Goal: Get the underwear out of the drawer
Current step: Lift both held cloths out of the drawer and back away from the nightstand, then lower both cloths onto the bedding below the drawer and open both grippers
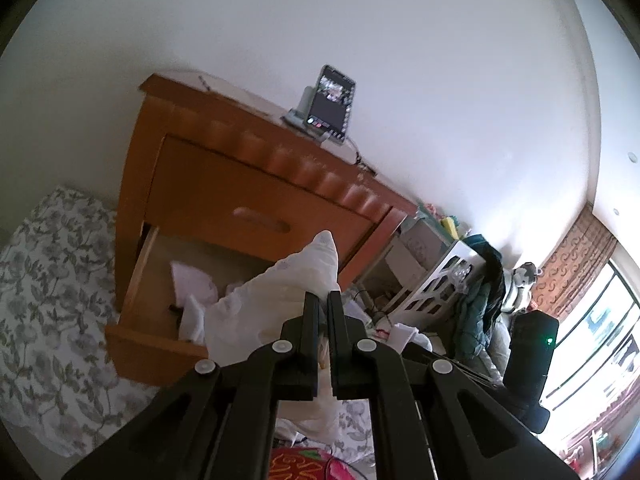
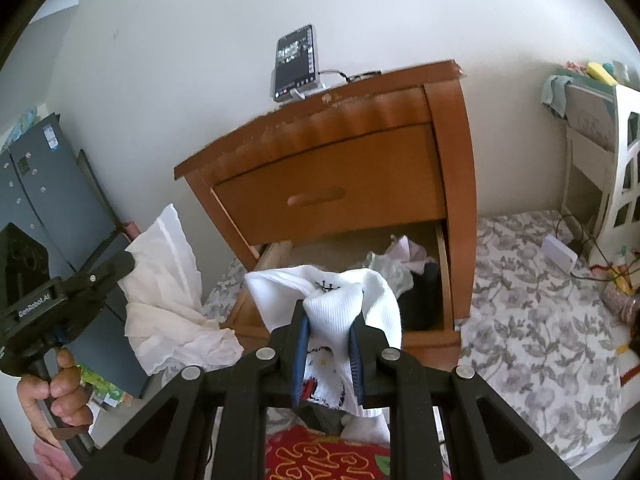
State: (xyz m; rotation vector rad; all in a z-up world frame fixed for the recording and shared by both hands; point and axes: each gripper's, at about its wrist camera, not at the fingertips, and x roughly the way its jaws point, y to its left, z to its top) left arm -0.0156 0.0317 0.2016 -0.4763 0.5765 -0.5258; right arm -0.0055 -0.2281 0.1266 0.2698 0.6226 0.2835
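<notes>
1. Left gripper (image 1: pixel 323 300): clamped on cream underwear (image 1: pixel 276 296), lifted above open bottom drawer (image 1: pixel 148 344).
2. Right gripper (image 2: pixel 329 322): pinching white ribbed underwear (image 2: pixel 340 300) over drawer's front edge.
3. More garments (image 2: pixel 400 260) remain inside.

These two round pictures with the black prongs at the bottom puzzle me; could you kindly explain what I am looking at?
No robot here: a person carries a hand-held two-finger gripper in each hand, and a fisheye camera on each one looks along its fingers.

The left-hand picture is from the left gripper, which is shut on a thin cream garment. The right-hand picture is from the right gripper, shut on a white ribbed garment with a print; at its left edge you see the person's hand holding the other gripper.

Both face a wooden nightstand whose lower drawer is open, with more clothes inside. A phone on a stand sits on top. A floral sheet lies beside it.
</notes>
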